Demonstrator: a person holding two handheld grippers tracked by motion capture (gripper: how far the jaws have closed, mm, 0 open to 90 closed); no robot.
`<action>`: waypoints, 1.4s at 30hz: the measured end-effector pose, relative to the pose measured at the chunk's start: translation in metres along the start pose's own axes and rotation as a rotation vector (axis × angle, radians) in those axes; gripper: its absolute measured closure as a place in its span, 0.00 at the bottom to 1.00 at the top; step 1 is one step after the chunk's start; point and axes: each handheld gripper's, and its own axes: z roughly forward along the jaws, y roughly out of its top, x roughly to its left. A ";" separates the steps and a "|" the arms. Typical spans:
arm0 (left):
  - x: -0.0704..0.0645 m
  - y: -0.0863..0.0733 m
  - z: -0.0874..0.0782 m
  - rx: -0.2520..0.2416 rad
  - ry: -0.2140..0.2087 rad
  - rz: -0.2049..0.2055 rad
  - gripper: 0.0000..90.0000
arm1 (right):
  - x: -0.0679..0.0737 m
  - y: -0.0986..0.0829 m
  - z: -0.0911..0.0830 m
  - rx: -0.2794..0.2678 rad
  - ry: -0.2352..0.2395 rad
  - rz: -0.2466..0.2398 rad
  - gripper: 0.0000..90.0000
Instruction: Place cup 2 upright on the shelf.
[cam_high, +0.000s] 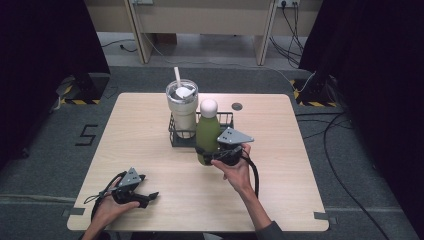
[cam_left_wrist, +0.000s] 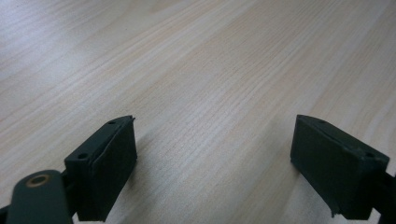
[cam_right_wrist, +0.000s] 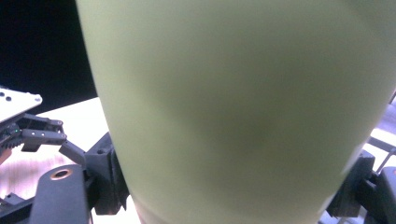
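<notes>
Left gripper (cam_high: 150, 196): rests low at about 7 o'clock on the table (cam_high: 150, 115), in the person's left hand (cam_high: 111, 206). In the left gripper view its jaws stand wide apart over bare wood grain with nothing between them; it looks parked out of the way, leaving room for the other arm.
Tumbler (cam_high: 182, 107): a pale insulated cup with lid and straw (cam_high: 177, 76), standing upright in the left half of the wire caddy (cam_high: 176, 141) near the table's centre, toward 12 o'clock.
Green bottle (cam_high: 207, 132): white-capped and upright, at the caddy's right front edge. Whether its base sits inside the basket, on the table, or is lifted, I cannot tell.
Right gripper (cam_high: 216, 156): held by the right hand (cam_high: 236, 169) just past centre toward 3 o'clock, jaws closed around the bottle's lower body. In the right gripper view the green wall presses between both pads; the low grip probably keeps the tall bottle steady while it passes the caddy rim.
</notes>
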 end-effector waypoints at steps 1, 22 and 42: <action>0.000 0.000 0.000 0.000 0.000 0.000 0.15 | -0.002 0.004 -0.002 0.002 -0.001 -0.008 0.23; 0.000 0.000 0.000 0.000 0.000 0.000 0.15 | -0.021 0.039 -0.003 -0.034 -0.036 0.006 0.23; 0.000 0.000 0.000 -0.001 -0.001 -0.002 0.15 | -0.049 0.054 0.005 -0.004 -0.091 0.026 0.23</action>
